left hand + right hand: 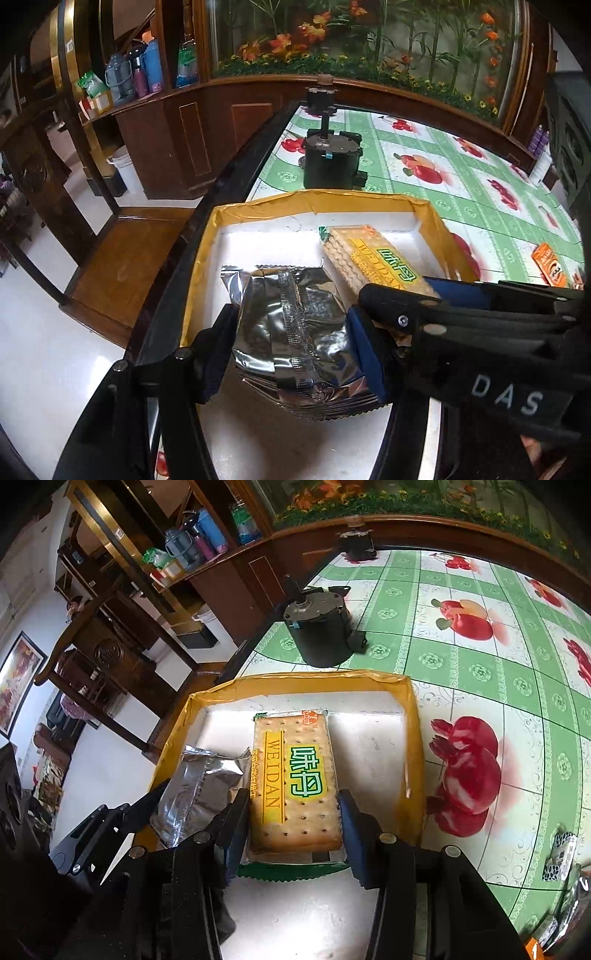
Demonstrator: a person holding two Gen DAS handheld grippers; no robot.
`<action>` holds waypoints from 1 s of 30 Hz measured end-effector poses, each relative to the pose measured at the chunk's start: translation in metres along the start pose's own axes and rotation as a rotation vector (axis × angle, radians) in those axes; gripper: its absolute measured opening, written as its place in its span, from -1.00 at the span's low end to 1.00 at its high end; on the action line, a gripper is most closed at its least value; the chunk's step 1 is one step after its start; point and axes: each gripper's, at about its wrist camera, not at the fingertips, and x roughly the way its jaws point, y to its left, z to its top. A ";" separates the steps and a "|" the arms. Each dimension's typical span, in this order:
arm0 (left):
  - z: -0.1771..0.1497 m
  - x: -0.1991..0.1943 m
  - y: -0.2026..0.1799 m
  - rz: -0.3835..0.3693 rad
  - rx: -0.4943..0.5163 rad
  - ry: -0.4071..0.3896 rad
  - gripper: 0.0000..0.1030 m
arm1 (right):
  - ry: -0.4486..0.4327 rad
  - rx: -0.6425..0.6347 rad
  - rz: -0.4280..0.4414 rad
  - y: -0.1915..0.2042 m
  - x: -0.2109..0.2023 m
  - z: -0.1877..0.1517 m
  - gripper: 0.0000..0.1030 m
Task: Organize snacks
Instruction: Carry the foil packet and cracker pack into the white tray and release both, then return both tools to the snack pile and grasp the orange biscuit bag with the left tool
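Grippers [291, 347] clamping packets [295, 332] (both), over tray [314, 201]

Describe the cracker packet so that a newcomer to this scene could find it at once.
On the fruit-patterned tablecloth sits a yellow-rimmed white tray. Inside, the cracker packet lies flat between the right gripper's fingers. Its see-through wrapper with a yellow-green label distinguishes it from the silver foil packet beside it.

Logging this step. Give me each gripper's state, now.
Left gripper: shut on the silver packet.
Right gripper: shut on the cracker pack.
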 end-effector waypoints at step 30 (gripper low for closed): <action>-0.030 -0.088 -0.035 -0.128 -0.030 -0.119 0.62 | -0.151 0.056 0.137 -0.037 -0.122 -0.056 0.05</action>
